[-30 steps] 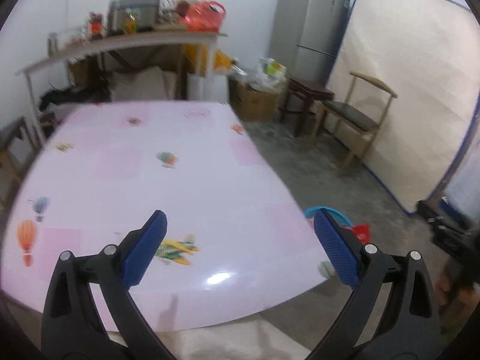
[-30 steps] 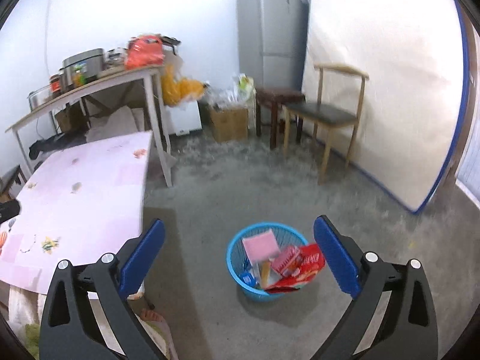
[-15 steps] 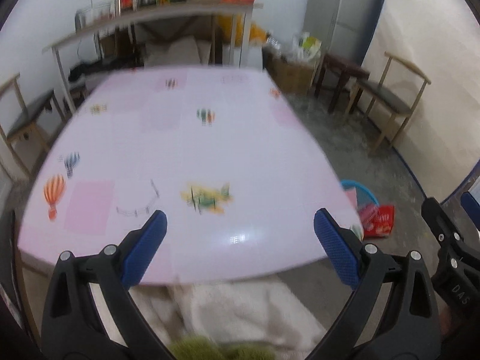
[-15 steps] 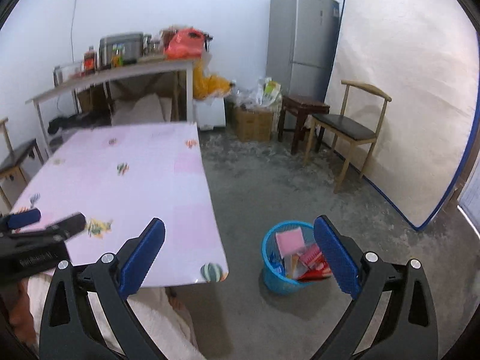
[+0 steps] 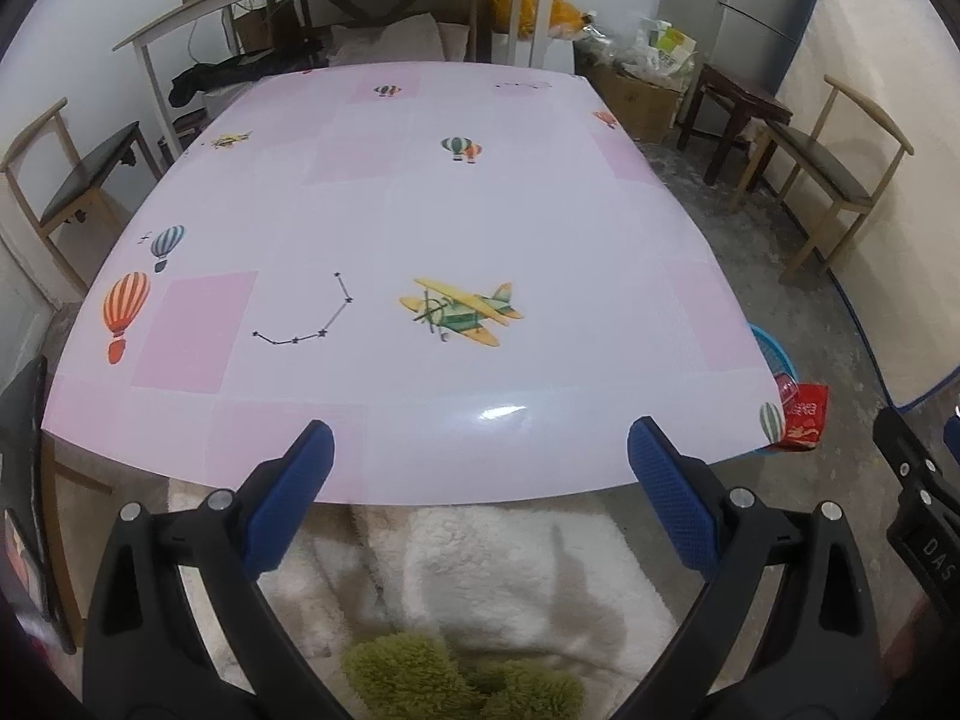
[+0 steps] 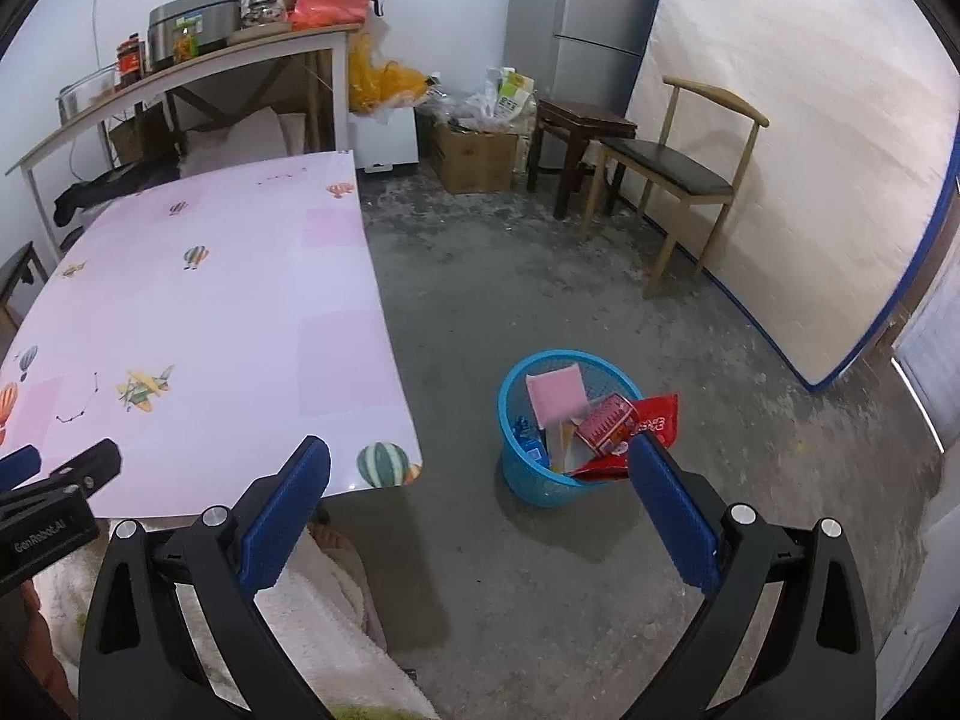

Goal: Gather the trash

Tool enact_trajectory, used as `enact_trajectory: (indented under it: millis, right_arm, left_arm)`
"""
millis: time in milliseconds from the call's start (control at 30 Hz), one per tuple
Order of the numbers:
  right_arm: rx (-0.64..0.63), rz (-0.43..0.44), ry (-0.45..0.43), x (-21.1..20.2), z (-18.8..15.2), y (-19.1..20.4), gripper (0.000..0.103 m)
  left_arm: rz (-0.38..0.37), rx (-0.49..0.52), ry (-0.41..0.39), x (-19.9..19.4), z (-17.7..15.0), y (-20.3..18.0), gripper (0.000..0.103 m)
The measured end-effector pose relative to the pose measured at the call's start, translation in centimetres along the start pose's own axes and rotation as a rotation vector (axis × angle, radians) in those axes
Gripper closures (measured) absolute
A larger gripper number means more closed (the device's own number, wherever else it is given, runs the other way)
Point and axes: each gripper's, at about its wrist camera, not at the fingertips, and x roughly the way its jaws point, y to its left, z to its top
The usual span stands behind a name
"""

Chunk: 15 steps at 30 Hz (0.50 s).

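Both tongs spread apart, empty — left tongs (image 5: 480, 480) over pink table (image 5: 420, 210), right tongs (image 6: 480, 492) nr blue basket (image 6: 528, 483) w/ trash.

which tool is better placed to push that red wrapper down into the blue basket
Right, probably. The right tool is open and looks down at the blue basket, with the red wrapper hanging over its rim. The left tool, also open, faces the pink table, which hides most of the basket.
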Motion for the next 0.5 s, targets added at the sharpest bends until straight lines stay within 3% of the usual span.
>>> enact_trajectory:
  millis: [300,500]
  right_arm:
    - [0.018,0.002,0.03,0.9,0.4,-0.4,0.006]
    - [0.014,-0.005,0.048,1.3,0.4,-0.5,0.006]
  left_arm:
    - [0.053,-0.016,0.025,0.4,0.0,0.6,0.009]
    - [0.07,-0.001,0.0,0.0,0.1,0.6,0.009]
